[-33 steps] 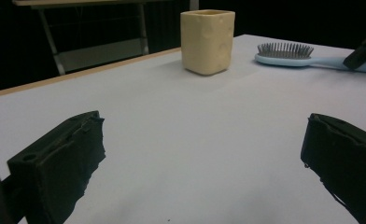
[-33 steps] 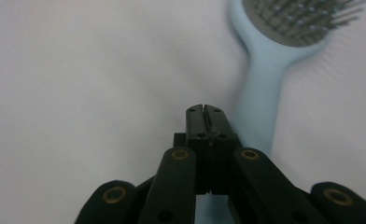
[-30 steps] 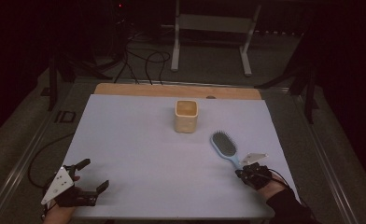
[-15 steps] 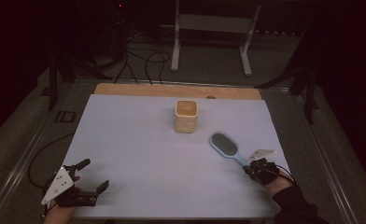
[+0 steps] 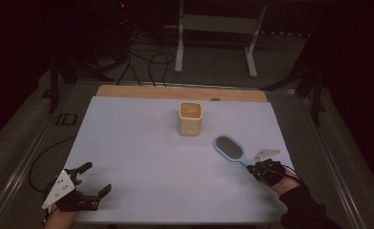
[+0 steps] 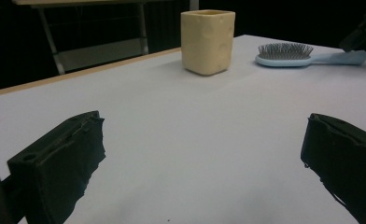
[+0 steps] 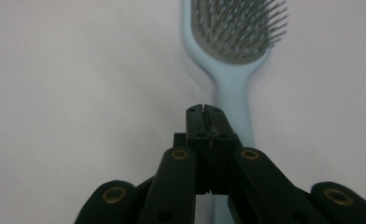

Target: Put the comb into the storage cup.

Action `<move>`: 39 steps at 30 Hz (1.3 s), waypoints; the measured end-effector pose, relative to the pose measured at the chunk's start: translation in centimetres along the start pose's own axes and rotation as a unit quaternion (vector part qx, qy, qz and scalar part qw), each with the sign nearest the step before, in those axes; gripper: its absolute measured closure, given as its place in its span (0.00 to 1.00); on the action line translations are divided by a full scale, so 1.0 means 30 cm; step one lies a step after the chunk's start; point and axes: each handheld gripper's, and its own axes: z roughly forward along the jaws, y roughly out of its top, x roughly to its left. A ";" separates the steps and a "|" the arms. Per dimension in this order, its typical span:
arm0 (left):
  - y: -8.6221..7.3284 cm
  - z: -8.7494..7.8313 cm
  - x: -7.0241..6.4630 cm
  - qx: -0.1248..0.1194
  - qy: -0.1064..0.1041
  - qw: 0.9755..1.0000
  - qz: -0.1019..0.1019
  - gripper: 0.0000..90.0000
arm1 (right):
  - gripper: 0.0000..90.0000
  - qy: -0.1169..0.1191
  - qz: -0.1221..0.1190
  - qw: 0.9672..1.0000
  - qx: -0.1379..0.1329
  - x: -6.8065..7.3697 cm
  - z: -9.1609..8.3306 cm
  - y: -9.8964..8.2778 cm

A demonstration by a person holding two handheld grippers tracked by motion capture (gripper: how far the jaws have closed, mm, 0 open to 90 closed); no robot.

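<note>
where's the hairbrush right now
In the high view the light blue hairbrush lies bristles up on the white table, right of centre, just in front and right of the yellow cup, its handle toward the right gripper.

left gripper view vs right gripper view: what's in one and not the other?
Left gripper view alone: the cream square cup with round dimples, the table's wooden far edge, a metal stand behind it, and the left gripper with jaws wide apart and nothing between them.

Right gripper view alone: the right gripper, jaws pressed together, just above the handle, and the bristles close up.

Both: the light blue plastic hairbrush lying bristles-up on the white table cover.
</note>
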 end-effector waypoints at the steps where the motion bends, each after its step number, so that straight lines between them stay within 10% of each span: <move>1: 0.000 0.000 0.000 0.000 0.000 1.000 0.000 0.00 | 1.00 -0.001 0.001 1.000 -0.002 -0.001 -0.002 0.006; 13: 0.000 -0.001 0.002 -0.001 0.001 1.000 -0.002 0.00 | 0.95 0.004 0.005 1.000 0.006 -0.051 -0.014 0.052; 39: 0.000 -0.006 0.005 -0.005 0.000 1.000 -0.008 0.00 | 0.26 0.036 0.014 0.997 0.064 -0.095 0.088 0.097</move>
